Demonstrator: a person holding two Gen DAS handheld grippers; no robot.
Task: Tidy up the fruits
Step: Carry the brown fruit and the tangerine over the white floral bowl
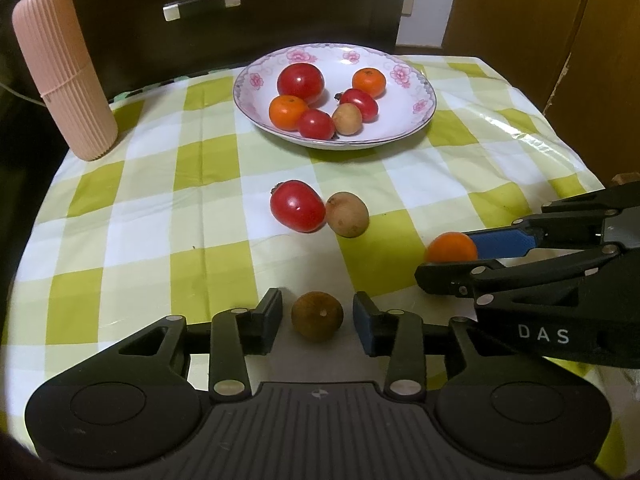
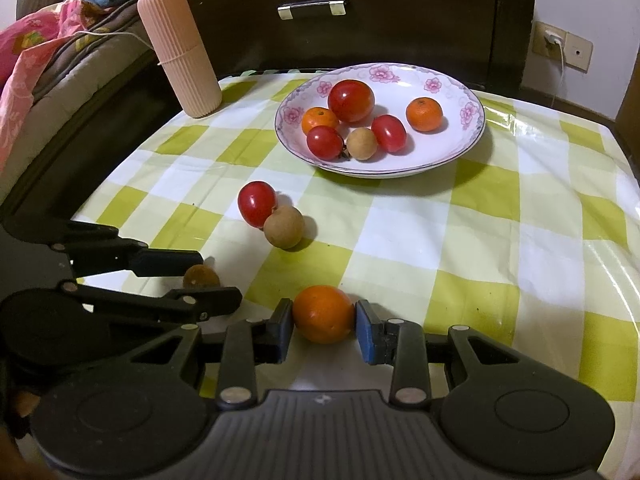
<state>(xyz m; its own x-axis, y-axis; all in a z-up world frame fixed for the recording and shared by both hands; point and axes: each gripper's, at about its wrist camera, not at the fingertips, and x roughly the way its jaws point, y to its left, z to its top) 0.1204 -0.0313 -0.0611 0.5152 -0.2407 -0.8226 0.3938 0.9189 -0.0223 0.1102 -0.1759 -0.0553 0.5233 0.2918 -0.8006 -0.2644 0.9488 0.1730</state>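
The brown fruit (image 1: 317, 315) lies on the checked cloth (image 1: 200, 208) near the front edge of the table, between the fingers of the left gripper (image 1: 317, 322). The jaws stand apart, with a small gap on each side of the fruit, so the pads do not press it. Just to its right, the orange (image 2: 323, 314) sits in the right gripper (image 2: 323, 326), and both blue pads touch its sides: this claw is clamped on the orange. Both grippers point downward at a slant toward the cloth, and they are close beside each other, the right one's fingers reaching almost to the left one's.

Farther on the cloth, a red tomato (image 1: 297, 206) and a pale brown fruit (image 1: 347, 214) lie touching each other, in the middle between the grippers and the plate (image 1: 400, 136). The cloth around them is free on both sides. The plate stands at the far side and holds three tomatoes, two oranges and one pale fruit. A tall pink ribbed container (image 1: 64, 72) stands upright at the far left corner, well apart from the plate. Behind the table is a dark drawer with a metal handle (image 1: 202, 4).
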